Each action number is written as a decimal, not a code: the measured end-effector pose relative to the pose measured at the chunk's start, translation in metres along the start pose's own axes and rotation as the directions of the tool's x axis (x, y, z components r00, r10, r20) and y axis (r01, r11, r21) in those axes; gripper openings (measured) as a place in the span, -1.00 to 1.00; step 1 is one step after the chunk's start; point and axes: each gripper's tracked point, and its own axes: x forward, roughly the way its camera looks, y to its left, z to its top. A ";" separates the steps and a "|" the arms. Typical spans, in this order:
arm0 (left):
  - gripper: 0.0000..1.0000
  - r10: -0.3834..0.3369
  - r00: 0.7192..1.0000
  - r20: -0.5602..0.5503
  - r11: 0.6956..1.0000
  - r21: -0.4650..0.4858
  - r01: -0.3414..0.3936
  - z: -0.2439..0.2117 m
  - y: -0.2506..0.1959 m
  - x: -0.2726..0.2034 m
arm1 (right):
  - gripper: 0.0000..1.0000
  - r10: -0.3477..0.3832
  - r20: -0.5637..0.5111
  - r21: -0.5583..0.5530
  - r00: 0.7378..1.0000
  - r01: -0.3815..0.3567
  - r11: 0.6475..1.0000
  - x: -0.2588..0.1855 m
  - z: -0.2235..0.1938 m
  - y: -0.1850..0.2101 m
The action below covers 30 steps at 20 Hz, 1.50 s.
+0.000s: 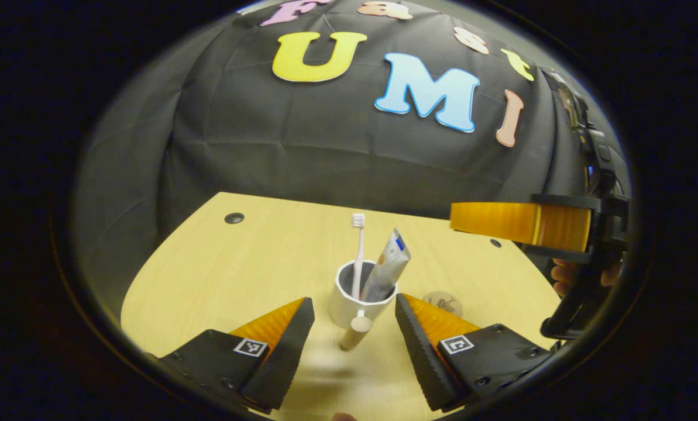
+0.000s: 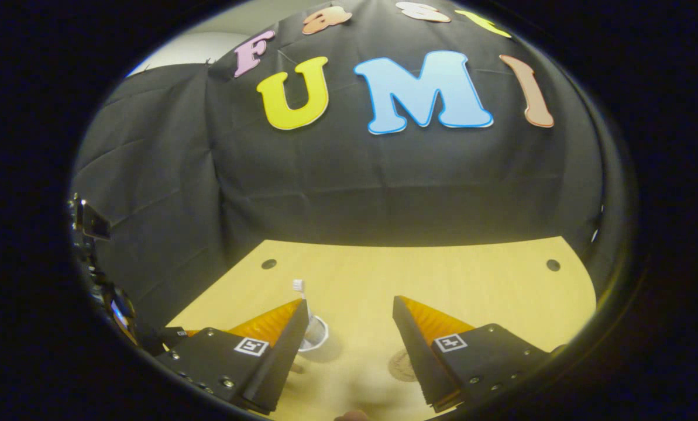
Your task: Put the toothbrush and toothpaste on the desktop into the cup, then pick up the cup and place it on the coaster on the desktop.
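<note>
A white cup (image 1: 349,304) stands on the wooden desktop (image 1: 237,275), its wooden handle (image 1: 356,334) pointing at me. The toothbrush (image 1: 358,251) and the toothpaste tube (image 1: 388,266) stand inside it, leaning on the rim. My left gripper (image 1: 354,299) is open, its fingers on either side of the handle and apart from the cup. The round coaster (image 1: 442,303) lies just right of the cup. My right gripper (image 1: 518,225) hovers higher at the right, held by a hand (image 1: 559,275). In the right gripper view it (image 2: 349,301) is open and holds nothing, above the cup (image 2: 318,336) and coaster (image 2: 403,365).
The black cloth wall (image 1: 325,152) closes the far side of the desktop. Small round holes (image 1: 234,218) mark the tabletop near its back corners. Dark equipment (image 2: 91,275) shows at the left edge of the right gripper view.
</note>
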 end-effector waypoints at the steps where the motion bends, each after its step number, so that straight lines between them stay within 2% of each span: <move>1: 0.83 -0.001 1.000 -0.010 1.000 0.002 0.001 -0.001 -0.002 0.004 | 0.74 -0.022 -0.001 -0.005 1.000 0.022 1.000 -0.006 -0.002 -0.009; 6: 0.84 -0.004 0.996 -0.089 1.000 0.021 0.006 -0.018 -0.004 0.025 | 0.74 -0.099 -0.016 0.014 0.995 0.099 0.995 -0.032 -0.013 -0.043; 12: 0.83 -0.002 0.980 -0.199 0.999 0.053 0.012 -0.042 -0.007 0.042 | 0.74 -0.158 -0.031 0.059 0.987 0.160 0.985 -0.051 -0.024 -0.071; 18: 0.83 0.005 0.934 -0.357 0.998 0.060 0.018 -0.071 -0.005 0.061 | 0.74 -0.181 -0.079 0.106 0.980 0.189 0.976 -0.060 -0.042 -0.088; 23: 0.82 0.040 0.901 -0.432 0.995 0.102 0.005 -0.079 0.004 0.074 | 0.75 -0.179 -0.116 0.142 0.977 0.195 0.970 -0.058 -0.054 -0.099; 24: 0.93 0.047 0.894 -0.446 0.994 0.112 0.003 -0.082 0.005 0.074 | 0.75 -0.176 -0.123 0.149 0.977 0.194 0.970 -0.057 -0.056 -0.100; 25: 0.93 0.053 0.888 -0.457 0.993 0.119 0.002 -0.085 0.006 0.076 | 0.75 -0.174 -0.127 0.154 0.977 0.193 0.969 -0.055 -0.056 -0.102; 26: 0.89 0.057 0.882 -0.468 0.993 0.121 -0.001 -0.088 0.007 0.078 | 0.75 -0.173 -0.129 0.159 0.976 0.192 0.968 -0.055 -0.057 -0.103; 27: 0.62 0.064 0.876 -0.479 0.992 0.126 -0.004 -0.091 0.008 0.079 | 0.74 -0.170 -0.133 0.165 0.976 0.191 0.968 -0.054 -0.057 -0.104; 28: 0.47 0.064 0.870 -0.489 0.992 0.126 -0.002 -0.094 0.009 0.081 | 0.74 -0.167 -0.139 0.171 0.976 0.189 0.967 -0.053 -0.058 -0.105; 30: 0.51 0.071 0.859 -0.507 0.991 0.130 -0.005 -0.099 0.011 0.084 | 0.75 -0.163 -0.146 0.178 0.976 0.188 0.966 -0.050 -0.059 -0.108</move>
